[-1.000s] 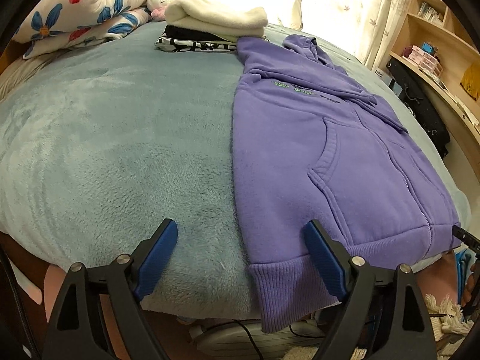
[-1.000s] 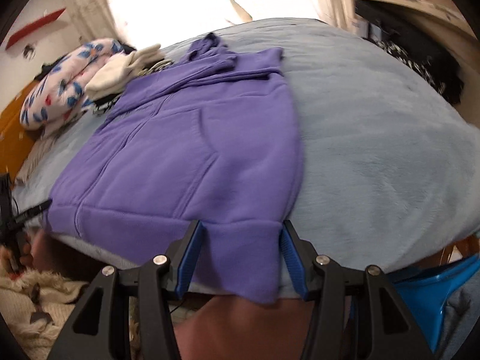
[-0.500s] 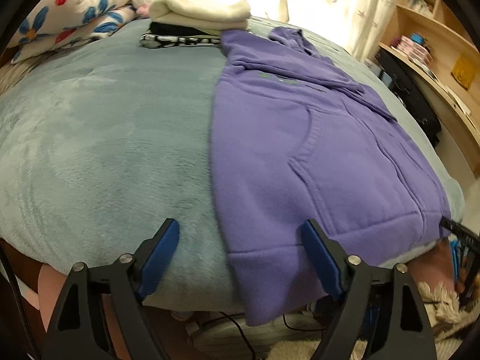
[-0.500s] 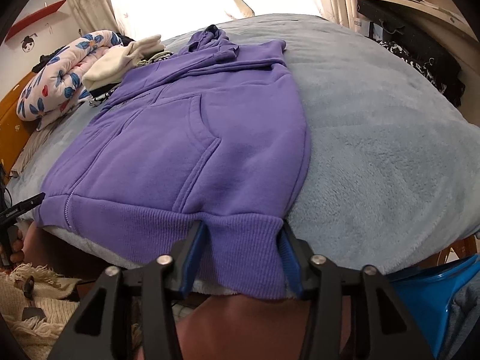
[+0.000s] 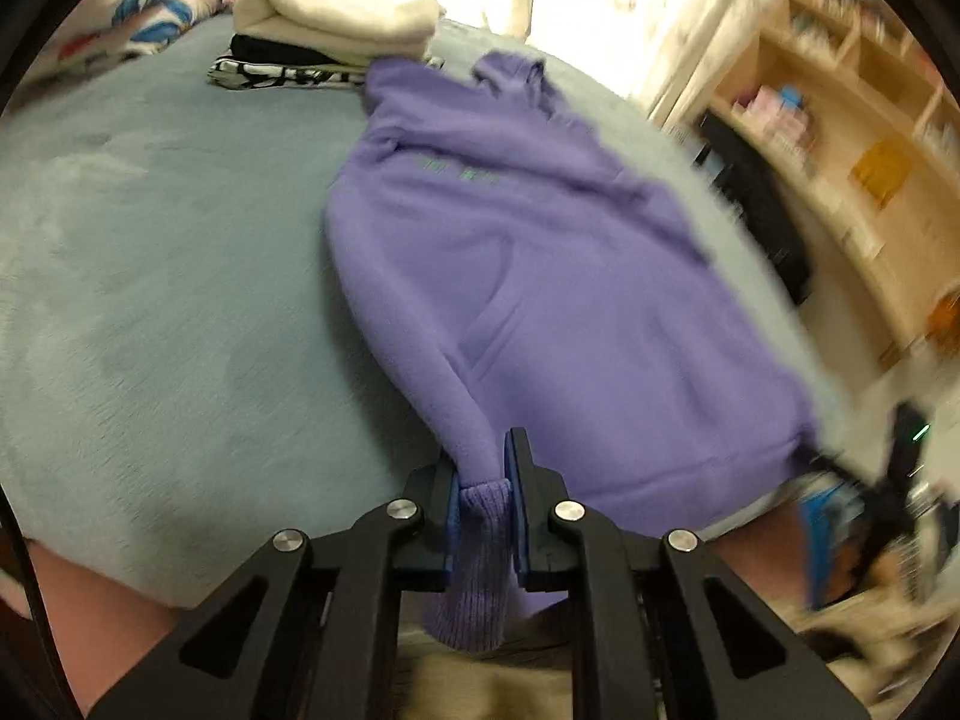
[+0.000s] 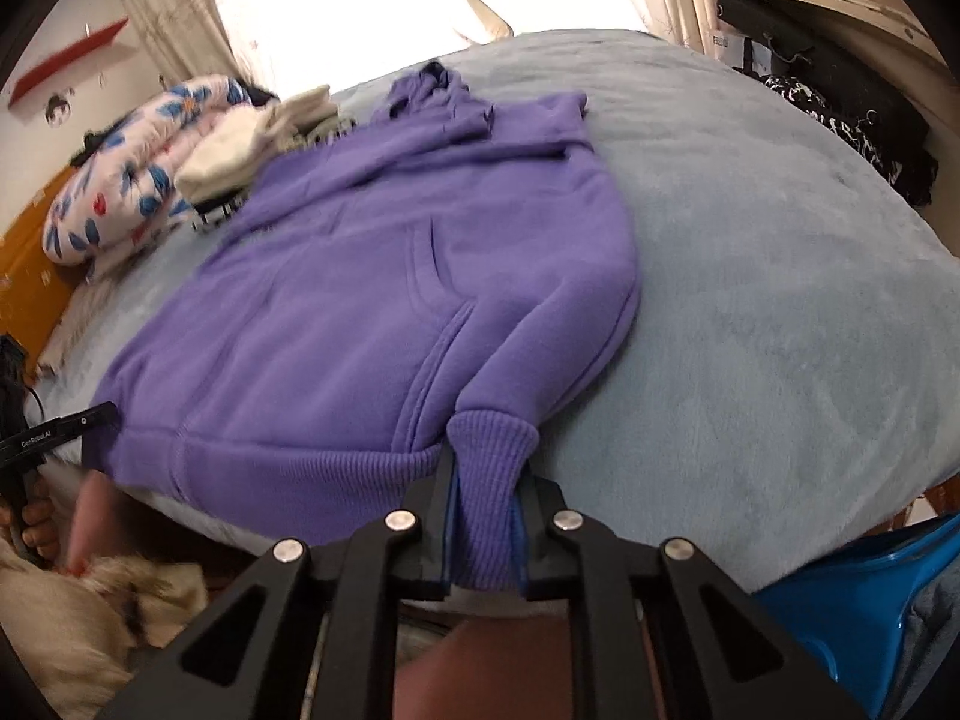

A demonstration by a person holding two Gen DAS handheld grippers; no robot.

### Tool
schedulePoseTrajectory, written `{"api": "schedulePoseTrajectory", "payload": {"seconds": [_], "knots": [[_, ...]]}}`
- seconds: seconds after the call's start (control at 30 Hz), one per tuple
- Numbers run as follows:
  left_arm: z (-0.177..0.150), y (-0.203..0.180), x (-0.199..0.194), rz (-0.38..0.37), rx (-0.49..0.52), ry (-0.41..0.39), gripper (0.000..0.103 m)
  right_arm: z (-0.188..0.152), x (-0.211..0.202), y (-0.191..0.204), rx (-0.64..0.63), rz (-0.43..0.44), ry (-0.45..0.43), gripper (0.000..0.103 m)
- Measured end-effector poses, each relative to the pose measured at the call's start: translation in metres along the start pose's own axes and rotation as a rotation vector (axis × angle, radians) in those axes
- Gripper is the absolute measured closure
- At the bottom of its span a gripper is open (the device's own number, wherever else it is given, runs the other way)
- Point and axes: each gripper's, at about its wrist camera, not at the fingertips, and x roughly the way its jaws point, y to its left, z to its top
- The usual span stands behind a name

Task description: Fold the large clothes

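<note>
Two grippers are seen clamped on the ribbed hem of a purple hoodie (image 5: 540,276) that is spread front-up on a grey-blue blanket (image 5: 150,300) covering the bed, its hood pointing toward the bright window.

In the left wrist view, a flowered quilt (image 5: 156,6) is seen at the far left edge, beside a plush toy. Just to its right a stack of folded clothes (image 5: 324,42) is found, a cream piece on top of black and patterned ones, touching the hoodie's near shoulder. Toward the middle, the left gripper (image 5: 485,498) is closed on the hoodie's left hem corner; the ribbed band is pinched between the blue pads and hangs down past them over the bed edge. Faint green print is visible on the chest, and a pocket seam runs across the front. At the right, wooden shelves (image 5: 840,120) and a dark bag are seen, blurred.

In the right wrist view, the quilt (image 6: 120,180) and the folded stack (image 6: 240,162) are placed at the left, behind the hoodie (image 6: 390,276). The tip of the other tool is visible at the left edge by the hoodie's far hem corner. Near the middle, the right gripper (image 6: 485,516) is shut on the right hem corner, the ribbed cuff being bunched between its jaws. Bare blanket (image 6: 780,270) is spread to the right, with a dark patterned garment beyond it under a shelf.
</note>
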Motion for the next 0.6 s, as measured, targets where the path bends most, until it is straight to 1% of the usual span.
{"api": "schedulePoseTrajectory", "payload": {"seconds": [0.03, 0.13, 0.23, 0.27, 0.33, 0.4, 0.43, 0.47, 0.5, 0.53, 0.57, 0.6], "knots": [[0.006, -0.002, -0.004, -0.015, -0.015, -0.018, 0.093, 0.007, -0.004, 0.0, 0.015, 0.025, -0.023, 0.09], [0.036, -0.008, -0.011, -0.072, -0.07, -0.08, 0.093, 0.034, -0.014, 0.004, 0.048, 0.094, -0.086, 0.09], [0.074, -0.013, -0.016, -0.117, -0.116, -0.153, 0.093, 0.074, -0.018, 0.009, 0.062, 0.161, -0.147, 0.09], [0.086, -0.014, -0.016, -0.122, -0.123, -0.17, 0.093, 0.086, -0.017, 0.009, 0.069, 0.175, -0.16, 0.09], [0.121, -0.012, -0.015, -0.128, -0.153, -0.224, 0.093, 0.119, -0.012, 0.005, 0.109, 0.198, -0.183, 0.09], [0.154, -0.004, -0.009, -0.118, -0.194, -0.271, 0.093, 0.153, 0.0, -0.004, 0.183, 0.211, -0.199, 0.09], [0.169, 0.001, -0.003, -0.104, -0.218, -0.282, 0.092, 0.171, 0.01, -0.013, 0.235, 0.219, -0.195, 0.089], [0.181, 0.005, 0.003, -0.094, -0.234, -0.286, 0.09, 0.185, 0.021, -0.021, 0.278, 0.229, -0.185, 0.084], [0.2, 0.013, 0.018, -0.071, -0.243, -0.281, 0.087, 0.199, 0.034, -0.029, 0.316, 0.236, -0.175, 0.078], [0.209, 0.018, 0.027, -0.051, -0.249, -0.268, 0.085, 0.214, 0.05, -0.039, 0.362, 0.205, -0.16, 0.058], [0.222, 0.025, 0.046, -0.003, -0.263, -0.231, 0.082, 0.222, 0.062, -0.044, 0.376, 0.169, -0.148, 0.034], [0.229, 0.032, 0.061, 0.038, -0.277, -0.194, 0.08, 0.229, 0.073, -0.048, 0.377, 0.139, -0.139, 0.027]]}}
